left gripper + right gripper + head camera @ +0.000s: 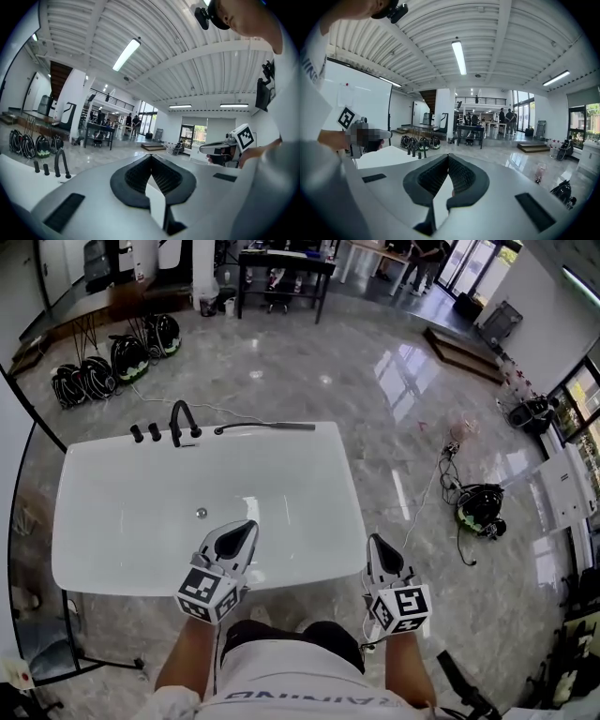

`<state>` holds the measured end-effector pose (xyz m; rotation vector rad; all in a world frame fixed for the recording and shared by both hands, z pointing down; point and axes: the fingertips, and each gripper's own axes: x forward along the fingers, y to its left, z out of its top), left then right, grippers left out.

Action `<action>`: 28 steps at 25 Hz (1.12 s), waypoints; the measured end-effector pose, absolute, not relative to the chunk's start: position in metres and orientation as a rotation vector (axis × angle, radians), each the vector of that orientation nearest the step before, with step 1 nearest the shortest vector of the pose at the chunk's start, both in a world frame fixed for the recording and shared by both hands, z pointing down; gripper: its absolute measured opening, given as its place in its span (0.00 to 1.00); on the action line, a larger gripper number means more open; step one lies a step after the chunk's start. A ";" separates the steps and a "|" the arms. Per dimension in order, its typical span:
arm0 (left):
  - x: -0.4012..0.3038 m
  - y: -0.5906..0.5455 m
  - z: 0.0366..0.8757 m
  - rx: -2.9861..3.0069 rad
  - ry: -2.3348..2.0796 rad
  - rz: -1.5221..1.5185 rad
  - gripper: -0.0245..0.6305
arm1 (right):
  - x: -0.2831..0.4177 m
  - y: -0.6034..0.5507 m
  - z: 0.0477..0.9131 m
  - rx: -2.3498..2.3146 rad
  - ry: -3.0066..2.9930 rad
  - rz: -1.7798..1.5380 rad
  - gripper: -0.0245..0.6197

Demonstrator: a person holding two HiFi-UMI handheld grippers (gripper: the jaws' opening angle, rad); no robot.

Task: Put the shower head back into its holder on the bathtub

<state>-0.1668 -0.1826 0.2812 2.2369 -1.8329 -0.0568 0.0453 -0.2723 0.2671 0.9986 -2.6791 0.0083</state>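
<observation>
A white bathtub stands in front of me. On its far rim are a black arched faucet and two black knobs. The long dark shower head lies flat along that rim, right of the faucet. Its holder I cannot make out. My left gripper hangs over the tub's near part, shut and empty, far from the shower head. My right gripper is just off the tub's near right corner, also shut and empty. The left gripper view shows the faucet far off to the left.
Black helmets lie on the floor behind the tub at the left. A green-black device with cables lies on the marble floor to the right. A black table and a low step stand farther back.
</observation>
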 end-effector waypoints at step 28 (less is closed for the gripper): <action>-0.070 -0.391 0.259 1.991 -2.116 0.074 0.07 | 0.083 -0.548 0.279 0.631 -2.909 0.186 0.05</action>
